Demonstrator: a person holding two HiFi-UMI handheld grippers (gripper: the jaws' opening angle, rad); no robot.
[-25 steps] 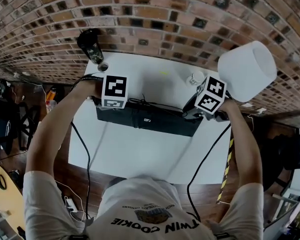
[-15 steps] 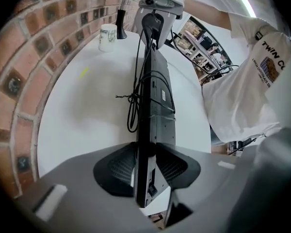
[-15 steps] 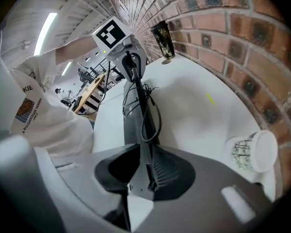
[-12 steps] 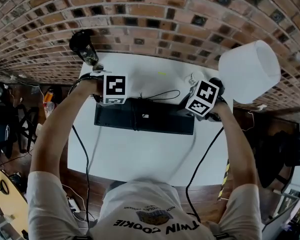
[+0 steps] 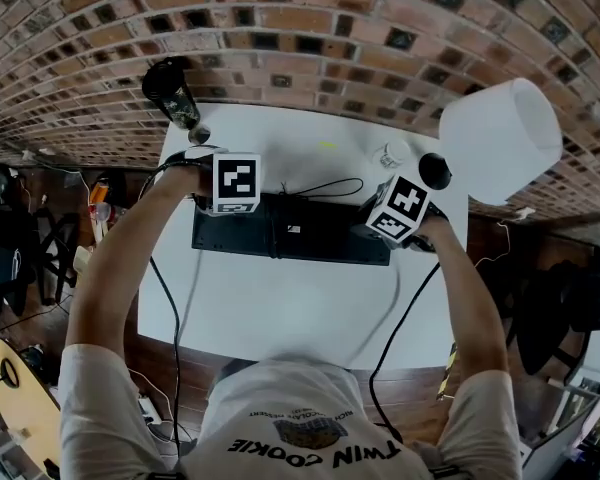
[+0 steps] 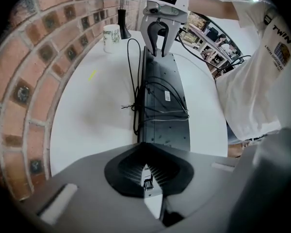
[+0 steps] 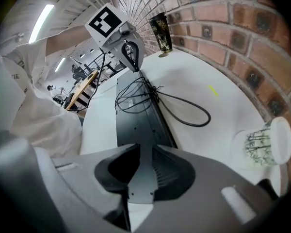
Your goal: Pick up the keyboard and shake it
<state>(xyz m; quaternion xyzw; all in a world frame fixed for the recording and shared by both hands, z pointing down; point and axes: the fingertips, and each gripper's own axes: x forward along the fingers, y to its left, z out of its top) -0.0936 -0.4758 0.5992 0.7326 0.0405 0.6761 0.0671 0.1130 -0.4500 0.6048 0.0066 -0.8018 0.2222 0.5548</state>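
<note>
The black keyboard point(image 5: 320, 233) lies underside up across the white table point(image 5: 280, 308), its cable point(image 7: 184, 111) looped behind it. My left gripper point(image 5: 220, 211) points straight down at the keyboard's left end. In the left gripper view its jaws point(image 6: 146, 176) are shut, the keyboard's end point(image 6: 162, 98) just beyond the tips, with only a sliver of table between the pads. My right gripper point(image 5: 385, 233) is at the right end. In the right gripper view the keyboard's edge point(image 7: 136, 125) runs between its pads point(image 7: 140, 178), which are shut on it.
A dark patterned tumbler point(image 5: 175, 93) stands at the table's back left by the brick wall. A white cup with a plant print point(image 5: 388, 155) and a lamp with a big white shade point(image 5: 500, 143) stand at the back right. Table edges lie close on all sides.
Both hands have come down and the keyboard, tilted a second ago, now lies level on the table. The left jaws have closed.
</note>
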